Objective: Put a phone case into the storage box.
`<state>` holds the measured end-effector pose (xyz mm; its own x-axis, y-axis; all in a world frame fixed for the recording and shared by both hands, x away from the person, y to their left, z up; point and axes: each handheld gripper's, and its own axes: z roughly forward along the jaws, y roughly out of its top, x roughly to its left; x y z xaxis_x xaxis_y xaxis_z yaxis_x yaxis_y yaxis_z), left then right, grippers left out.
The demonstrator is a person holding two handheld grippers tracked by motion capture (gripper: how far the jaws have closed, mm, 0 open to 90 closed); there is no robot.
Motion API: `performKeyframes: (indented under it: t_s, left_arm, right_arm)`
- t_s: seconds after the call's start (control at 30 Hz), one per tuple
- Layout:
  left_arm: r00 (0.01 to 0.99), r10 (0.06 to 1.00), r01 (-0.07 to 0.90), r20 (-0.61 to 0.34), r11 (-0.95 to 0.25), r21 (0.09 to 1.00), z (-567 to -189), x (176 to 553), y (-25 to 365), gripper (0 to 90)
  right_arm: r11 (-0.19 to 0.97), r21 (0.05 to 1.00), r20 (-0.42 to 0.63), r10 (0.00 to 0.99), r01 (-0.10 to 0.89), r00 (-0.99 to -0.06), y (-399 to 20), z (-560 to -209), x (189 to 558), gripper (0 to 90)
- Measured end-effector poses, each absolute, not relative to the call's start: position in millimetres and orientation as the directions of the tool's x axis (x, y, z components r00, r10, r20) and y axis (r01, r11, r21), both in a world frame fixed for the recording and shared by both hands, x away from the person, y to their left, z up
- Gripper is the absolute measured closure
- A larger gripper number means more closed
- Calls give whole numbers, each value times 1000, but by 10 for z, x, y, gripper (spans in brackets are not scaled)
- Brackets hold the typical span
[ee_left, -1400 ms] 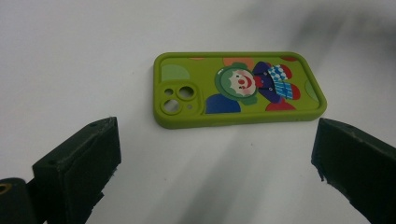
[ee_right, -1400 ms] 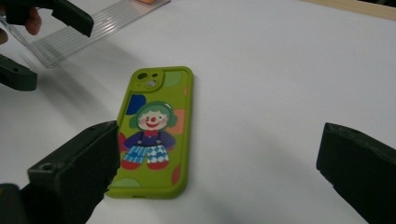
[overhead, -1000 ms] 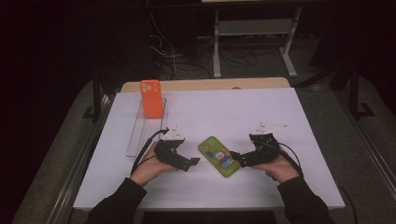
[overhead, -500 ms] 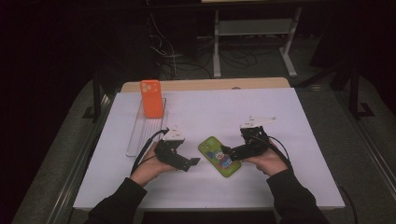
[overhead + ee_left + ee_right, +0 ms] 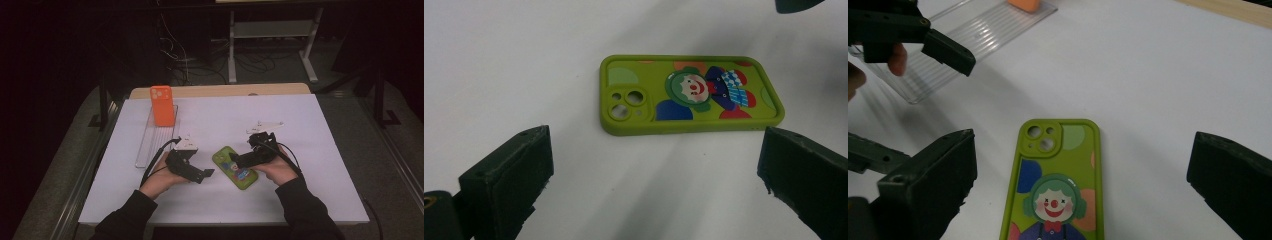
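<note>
So the green phone case lies flat on the white table, clown picture up, right between the two grippers. From above, the left gripper sits just beside its left edge and the right gripper is over its right edge, though that view is too small to tell touching from hovering.

The left gripper view sorts out the jaws: both spread wide, nothing between them, and the case lies crosswise a little ahead of the tips, camera holes toward the left jaw. The right gripper view shows the same wide-open stance, with the case running lengthwise down the middle of the gap, camera end away from the jaws, clear of both pads.

That view also catches the left gripper off past its left jaw, in front of a clear ribbed tray. The high view adds an orange phone case standing at the tray's far end.
</note>
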<state>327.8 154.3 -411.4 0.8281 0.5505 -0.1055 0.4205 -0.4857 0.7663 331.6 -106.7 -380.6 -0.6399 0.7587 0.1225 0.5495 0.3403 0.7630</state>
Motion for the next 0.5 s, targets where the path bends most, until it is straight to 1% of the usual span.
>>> performKeyframes:
  t_s: [0.2, 0.27, 0.5]
  left_arm:
    - [827, 552, 421, -105, -485, 767, -4118, 3279, 1539, 10]
    - [830, 549, 418, -99, -494, 762, -4114, 3281, 1544, 10]
    - [837, 541, 412, -87, -515, 752, -4111, 3283, 1553, 9]
  right_arm:
    - [341, 741, 130, 773, 579, -621, -1045, -3842, 3314, 0]
    - [357, 741, 112, 770, 569, -628, -1041, -3863, 3319, 0]
    - [375, 709, 115, 775, 598, -622, -1016, -3933, 3302, 0]
